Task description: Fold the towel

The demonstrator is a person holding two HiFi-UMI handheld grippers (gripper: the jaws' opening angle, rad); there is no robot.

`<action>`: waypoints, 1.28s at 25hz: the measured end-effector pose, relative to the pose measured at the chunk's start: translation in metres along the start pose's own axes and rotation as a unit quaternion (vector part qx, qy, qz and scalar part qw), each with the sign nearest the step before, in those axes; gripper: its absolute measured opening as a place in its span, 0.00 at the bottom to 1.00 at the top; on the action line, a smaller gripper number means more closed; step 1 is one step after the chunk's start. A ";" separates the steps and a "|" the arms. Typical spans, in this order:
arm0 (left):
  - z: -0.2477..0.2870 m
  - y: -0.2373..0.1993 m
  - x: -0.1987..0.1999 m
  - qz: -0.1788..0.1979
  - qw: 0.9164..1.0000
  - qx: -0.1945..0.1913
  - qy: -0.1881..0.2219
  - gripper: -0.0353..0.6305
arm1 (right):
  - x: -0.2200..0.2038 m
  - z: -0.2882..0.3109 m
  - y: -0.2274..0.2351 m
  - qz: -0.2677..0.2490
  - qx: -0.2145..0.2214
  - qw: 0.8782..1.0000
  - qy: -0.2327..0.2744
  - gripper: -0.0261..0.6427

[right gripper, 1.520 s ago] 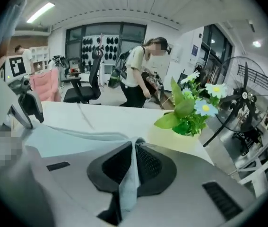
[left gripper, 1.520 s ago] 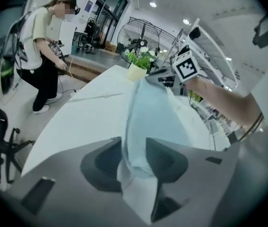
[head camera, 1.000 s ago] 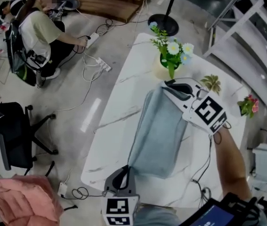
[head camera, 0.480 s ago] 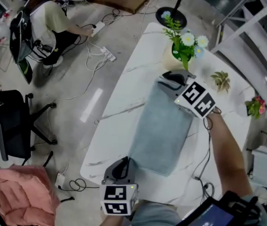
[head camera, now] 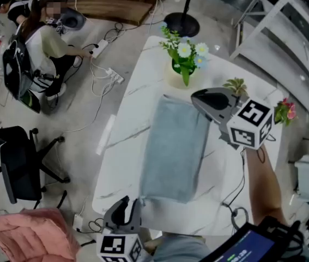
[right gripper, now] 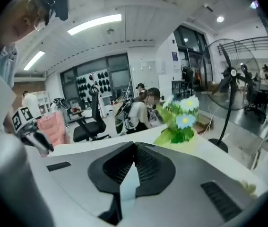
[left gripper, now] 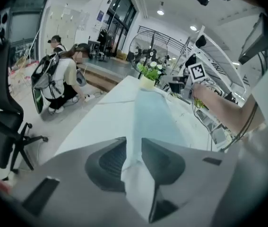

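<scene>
– So, where is the towel (head camera: 173, 149) at this moment?

– It lies on the white table (head camera: 122, 146), folded to a long band. Its far end is near the flower pot (head camera: 182, 64), and its near end reaches almost to the table's edge, just beside the left gripper (head camera: 131, 203).

– Does the left gripper hold it?

– No, I think not. Its jaws are opening; in the left gripper view the two dark pads stand apart, and the near end of the towel shows in the gap between them, but the pads do not press on it.

– And the right gripper (head camera: 198, 98)?

– From the head view it hangs over the far right corner of the towel, with its marker cube toward the person's arm. In the right gripper view its jaws are fully together and grip nothing; behind them I see only the flowers and the room.

– Is the towel flat?

– Yes, it looks flat, with straight edges.
</scene>
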State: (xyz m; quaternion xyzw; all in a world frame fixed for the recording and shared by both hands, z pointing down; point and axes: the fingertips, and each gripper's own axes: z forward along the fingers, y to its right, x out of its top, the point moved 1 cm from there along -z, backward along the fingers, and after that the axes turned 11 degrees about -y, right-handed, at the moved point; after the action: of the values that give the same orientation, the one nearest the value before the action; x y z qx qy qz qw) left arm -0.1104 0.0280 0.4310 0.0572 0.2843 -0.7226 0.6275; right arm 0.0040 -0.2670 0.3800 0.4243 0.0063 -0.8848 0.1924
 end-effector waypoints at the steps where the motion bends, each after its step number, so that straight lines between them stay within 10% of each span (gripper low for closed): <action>1: -0.005 0.007 0.008 0.018 1.000 0.000 0.013 0.19 | -0.020 0.000 -0.004 0.005 0.014 1.000 -0.021 0.07; 7: 0.033 0.098 0.034 0.201 0.976 -0.081 -0.018 0.17 | -0.096 0.036 0.018 0.011 -0.026 0.991 -0.131 0.07; 12: 0.086 0.131 -0.010 0.267 0.949 -0.135 -0.100 0.15 | -0.090 0.041 0.024 0.038 -0.031 0.991 -0.122 0.07; 32: 0.095 0.124 -0.038 0.274 0.933 -0.178 -0.150 0.10 | -0.116 0.031 0.038 0.102 -0.071 0.978 -0.166 0.06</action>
State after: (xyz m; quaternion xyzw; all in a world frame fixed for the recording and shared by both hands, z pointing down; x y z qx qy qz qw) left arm 0.0397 0.0086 0.4847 -0.0887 0.2845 -0.4605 0.8361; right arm 0.0596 -0.2688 0.4932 0.2550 -0.0064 -0.9160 0.3095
